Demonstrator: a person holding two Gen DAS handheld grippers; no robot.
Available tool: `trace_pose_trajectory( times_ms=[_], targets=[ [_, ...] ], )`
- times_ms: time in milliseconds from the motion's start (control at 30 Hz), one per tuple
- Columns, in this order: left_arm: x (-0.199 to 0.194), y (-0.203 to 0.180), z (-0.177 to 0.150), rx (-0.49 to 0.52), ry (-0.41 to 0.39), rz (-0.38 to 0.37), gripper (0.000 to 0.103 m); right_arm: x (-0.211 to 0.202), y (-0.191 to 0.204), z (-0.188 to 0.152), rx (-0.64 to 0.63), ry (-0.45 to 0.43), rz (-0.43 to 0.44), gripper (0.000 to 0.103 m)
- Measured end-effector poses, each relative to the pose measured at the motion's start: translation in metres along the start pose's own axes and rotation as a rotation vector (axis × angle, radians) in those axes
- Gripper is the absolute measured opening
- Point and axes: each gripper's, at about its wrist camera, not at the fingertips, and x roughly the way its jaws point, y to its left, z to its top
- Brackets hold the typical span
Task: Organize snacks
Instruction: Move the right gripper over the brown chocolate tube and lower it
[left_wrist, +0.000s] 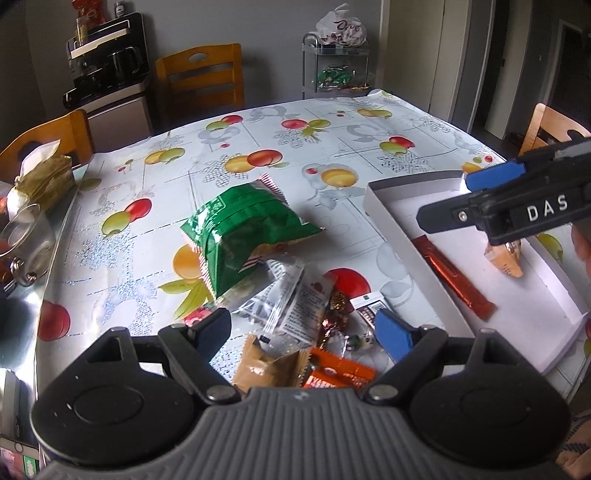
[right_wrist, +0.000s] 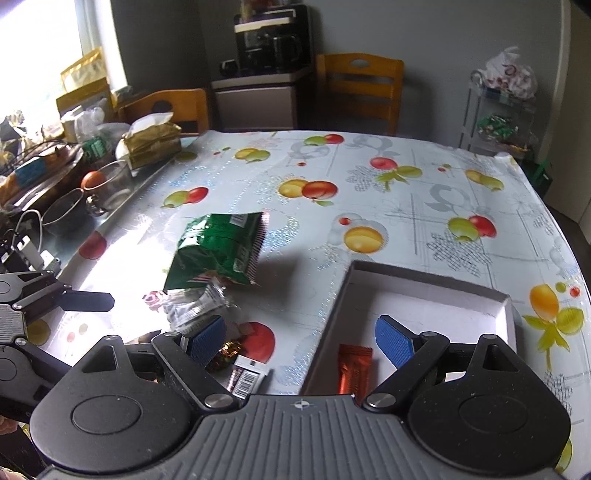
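Note:
A green snack bag (left_wrist: 240, 229) lies mid-table, leaning on a pile of small packets: clear wrappers (left_wrist: 280, 295), a tan packet (left_wrist: 266, 365) and an orange one (left_wrist: 340, 373). My left gripper (left_wrist: 301, 332) hangs open just above this pile, nothing between its pads. To the right stands a shallow white box (left_wrist: 384, 218) holding a red-brown bar (left_wrist: 454, 277) and a tan packet (left_wrist: 506, 258). My right gripper (left_wrist: 465, 197) (right_wrist: 300, 339) is open and empty over the box's (right_wrist: 424, 280) near-left edge, with the bar (right_wrist: 354, 373) below it. The green bag (right_wrist: 218, 251) lies ahead and left.
A fruit-print cloth covers the table (left_wrist: 332, 147). A tissue pack (left_wrist: 44, 181) and a glass bowl (left_wrist: 26, 236) sit at the left edge. Wooden chairs (left_wrist: 201, 75), a coffee machine (left_wrist: 107, 62) and a wire cart (left_wrist: 336, 66) stand behind. One left-gripper finger (right_wrist: 88, 301) reaches in at left.

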Motion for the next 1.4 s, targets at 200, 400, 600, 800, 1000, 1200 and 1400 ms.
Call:
trace_pose_trajectory(
  times_ms=[200, 400, 600, 800, 1000, 1200, 1400],
  targets=[
    [0.002, 0.006, -0.006, -0.022, 0.01, 0.01, 0.086, 0.006, 0.01, 0.012, -0.021, 0.0, 0.025, 0.09],
    [0.003, 0.015, -0.014, -0.051, 0.025, 0.018, 0.086, 0.016, 0.019, 0.024, -0.025, 0.012, 0.058, 0.09],
    [0.006, 0.021, -0.022, -0.072, 0.043, 0.018, 0.086, 0.024, 0.032, 0.034, -0.045, 0.016, 0.084, 0.09],
    [0.01, 0.027, -0.027, -0.096, 0.057, 0.023, 0.086, 0.033, 0.042, 0.039, -0.062, 0.031, 0.102, 0.09],
    [0.016, 0.035, -0.03, -0.099, 0.062, 0.03, 0.086, 0.04, 0.046, 0.029, -0.071, 0.07, 0.101, 0.09],
    [0.019, 0.038, -0.03, -0.082, 0.059, 0.014, 0.086, 0.042, 0.045, 0.013, -0.049, 0.108, 0.092, 0.089],
    [0.024, 0.037, -0.031, -0.05, 0.063, -0.006, 0.086, 0.042, 0.046, 0.001, -0.026, 0.133, 0.079, 0.087]
  ],
)
